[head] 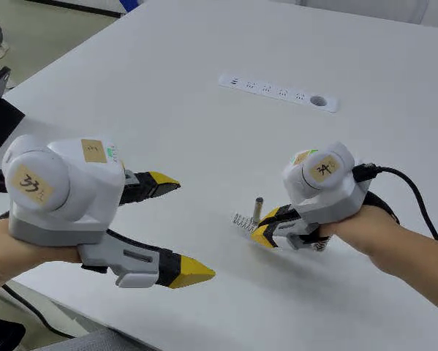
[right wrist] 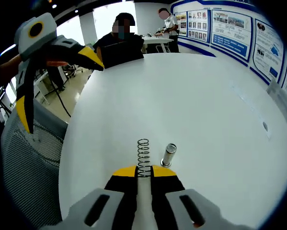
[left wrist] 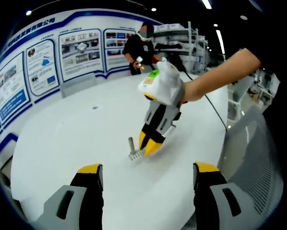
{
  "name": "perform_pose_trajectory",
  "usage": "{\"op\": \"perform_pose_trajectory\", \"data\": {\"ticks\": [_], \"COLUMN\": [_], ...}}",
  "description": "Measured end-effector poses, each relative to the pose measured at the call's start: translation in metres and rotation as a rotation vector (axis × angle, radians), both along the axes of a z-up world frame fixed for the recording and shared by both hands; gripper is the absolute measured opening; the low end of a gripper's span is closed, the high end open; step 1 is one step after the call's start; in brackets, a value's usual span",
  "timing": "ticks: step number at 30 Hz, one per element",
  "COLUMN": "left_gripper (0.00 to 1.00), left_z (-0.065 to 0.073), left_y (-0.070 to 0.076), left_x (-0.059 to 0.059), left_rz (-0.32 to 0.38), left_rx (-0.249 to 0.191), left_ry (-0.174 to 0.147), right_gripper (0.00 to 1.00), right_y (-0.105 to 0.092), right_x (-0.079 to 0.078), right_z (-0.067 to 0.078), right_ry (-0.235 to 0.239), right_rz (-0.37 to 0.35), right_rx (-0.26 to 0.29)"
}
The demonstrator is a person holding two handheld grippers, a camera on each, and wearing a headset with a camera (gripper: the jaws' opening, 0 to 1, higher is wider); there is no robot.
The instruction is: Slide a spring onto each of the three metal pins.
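A short metal pin [head: 259, 208] stands upright on the white table [head: 204, 139]. Just left of it a coil spring [head: 243, 221] sticks out level from my right gripper [head: 263, 230], which is shut on the spring's near end. In the right gripper view the spring [right wrist: 143, 155] points away from the yellow tips beside the pin [right wrist: 169, 155], apart from it. My left gripper [head: 176, 228] hovers at the near left with its jaws wide open and nothing between them. The left gripper view shows the right gripper [left wrist: 150, 143], pin [left wrist: 132, 144] and spring [left wrist: 136, 155] ahead.
A white power strip [head: 277, 91] lies flat farther back on the table. A black cable [head: 412, 194] trails from the right gripper. A mesh chair [right wrist: 28, 163] stands off the table edge. Two people [right wrist: 121, 43] are beyond the far end, with display boards [left wrist: 62, 52] on the wall.
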State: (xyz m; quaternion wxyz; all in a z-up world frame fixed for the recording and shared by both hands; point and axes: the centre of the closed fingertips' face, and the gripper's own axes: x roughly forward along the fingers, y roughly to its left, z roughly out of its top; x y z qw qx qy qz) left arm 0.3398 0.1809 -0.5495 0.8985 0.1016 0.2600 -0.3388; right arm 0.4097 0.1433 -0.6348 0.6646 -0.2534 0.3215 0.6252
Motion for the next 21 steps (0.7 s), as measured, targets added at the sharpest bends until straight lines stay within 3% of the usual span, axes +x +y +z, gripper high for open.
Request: {"op": "perform_pose_trajectory", "data": {"ticks": [2,4,7,9,15,19,21], "left_gripper": [0.77,0.75,0.72,0.69,0.6,0.5,0.47], "left_z": [0.003,0.01,0.008,0.004,0.006,0.005,0.005], "left_y": [-0.006,-0.017,-0.031,-0.04,-0.061,-0.065,-0.069], "left_x": [0.004,0.011,0.015,0.014,0.012,0.01,0.006], "left_rz": [0.001,-0.016,-0.058,-0.099,-0.159,-0.172,-0.18], "left_rx": [-0.012,-0.026,-0.012,0.016,0.015,0.013,-0.01], "left_ry": [-0.003,-0.025,-0.013,0.002,-0.009,-0.007,0.015], "right_gripper": [0.1,0.1,0.1,0.1,0.1,0.1,0.1], "right_y": [0.0,-0.003,-0.011,-0.019,-0.031,-0.037,-0.039], "right_x": [-0.008,-0.018,-0.03,-0.037,-0.05,-0.058,-0.062], "right_z": [0.012,0.023,0.036,0.045,0.072,0.079,0.081], "right_ry": [-0.007,-0.007,-0.01,-0.029,-0.076,-0.118,-0.119], "right_rz": [0.03,0.067,0.103,0.136,0.201,0.262,0.281], "right_rx": [0.02,0.034,0.04,0.036,0.039,0.018,0.018]}}
